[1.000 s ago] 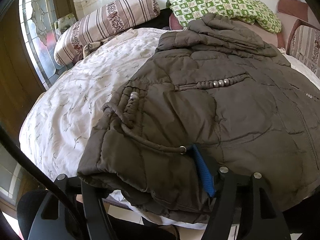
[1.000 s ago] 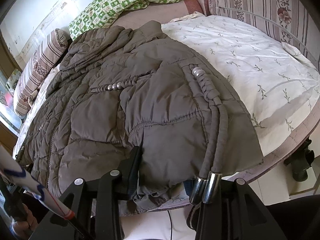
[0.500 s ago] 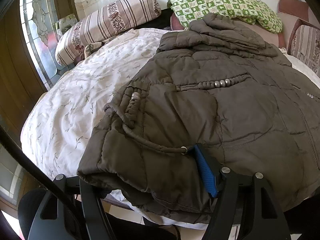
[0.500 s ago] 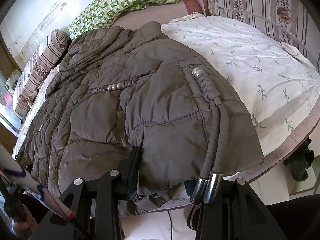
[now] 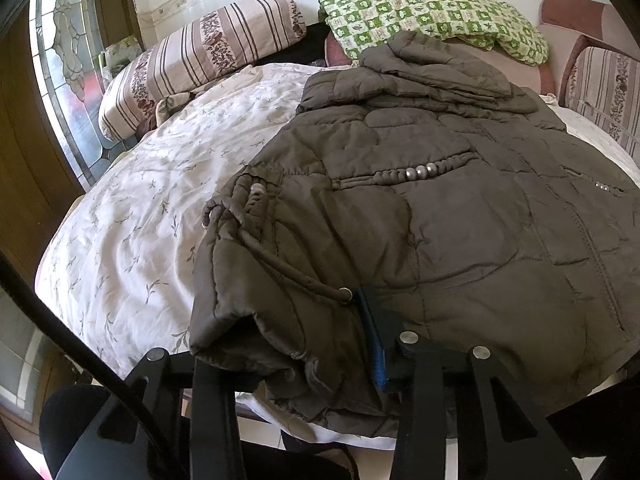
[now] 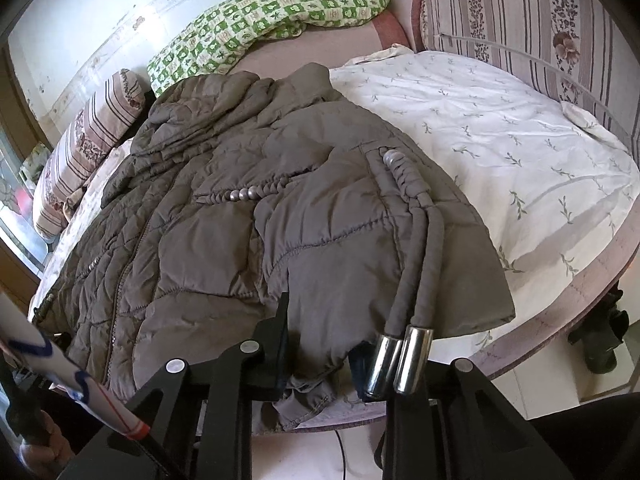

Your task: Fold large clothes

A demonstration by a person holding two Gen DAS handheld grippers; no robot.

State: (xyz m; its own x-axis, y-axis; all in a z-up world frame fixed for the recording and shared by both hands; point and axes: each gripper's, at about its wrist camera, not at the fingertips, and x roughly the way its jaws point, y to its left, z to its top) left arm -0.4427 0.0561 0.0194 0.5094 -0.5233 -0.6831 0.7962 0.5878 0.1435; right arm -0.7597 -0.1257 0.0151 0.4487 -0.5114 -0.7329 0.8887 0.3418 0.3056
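Observation:
A brown quilted jacket [image 5: 460, 220] lies spread on a round bed, hood toward the pillows and hem toward me. My left gripper [image 5: 296, 364] is at the hem's left corner. Its jaws are closing, and the bunched, folded-under fabric fills the gap between the black finger and the blue pad [image 5: 374, 344]. In the right wrist view the jacket [image 6: 240, 240] spreads to the left. My right gripper [image 6: 320, 356] is at the hem's right part, jaws closing, with a fold of hem pinched between the fingers. A drawcord with two metal tips [image 6: 400, 356] hangs over its right finger.
The white leaf-print sheet [image 5: 140, 220] covers the bed, whose edge [image 6: 580, 292] curves off to the right. A striped bolster [image 5: 208, 52] and a green checked pillow [image 5: 432, 12] lie at the head. A stained-glass panel [image 5: 64, 80] stands on the left. A hand [image 6: 44, 440] shows at bottom left.
Both grippers' jaws have drawn together on the jacket hem, and the fabric bunches more between them. Neither hand has shifted and the jacket lies as before.

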